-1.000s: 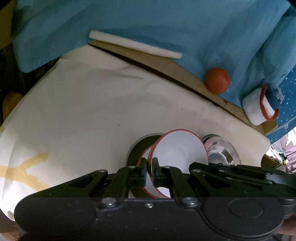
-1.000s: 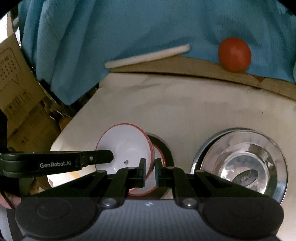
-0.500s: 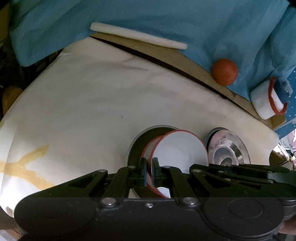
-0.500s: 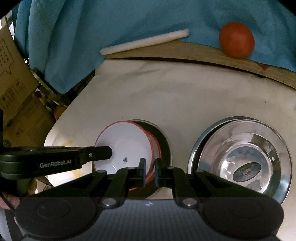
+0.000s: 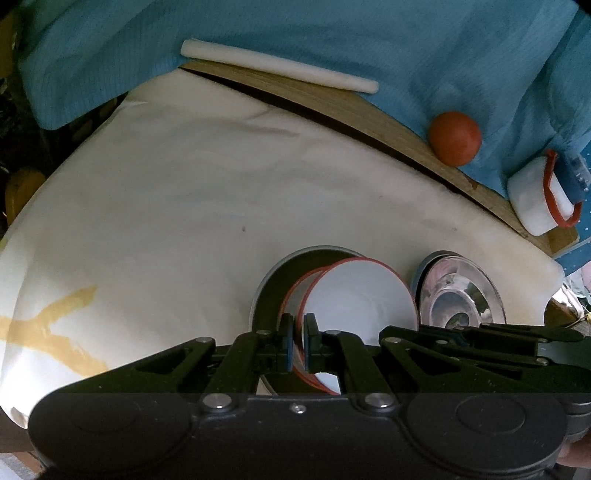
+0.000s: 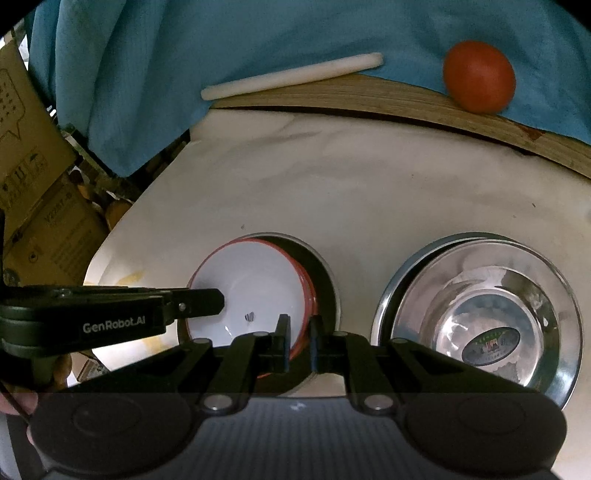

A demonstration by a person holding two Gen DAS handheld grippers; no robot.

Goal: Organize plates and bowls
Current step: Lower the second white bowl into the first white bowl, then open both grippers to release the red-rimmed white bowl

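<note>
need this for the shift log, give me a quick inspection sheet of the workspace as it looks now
surface: white covering over the table, a yellow stain near one corner.
job's things: white red-rimmed bowl tilted over another red-rimmed piece inside a dark round dish; steel bowl in a steel plate beside it.
clutter: red ball, white stick and a white roll with a red band, all at the far edge.
grippers: left gripper shut on the white bowl's rim; right gripper at the opposite rim, a narrow gap showing.
cables: nothing seen.
surroundings: blue cloth behind, cardboard boxes to one side.
</note>
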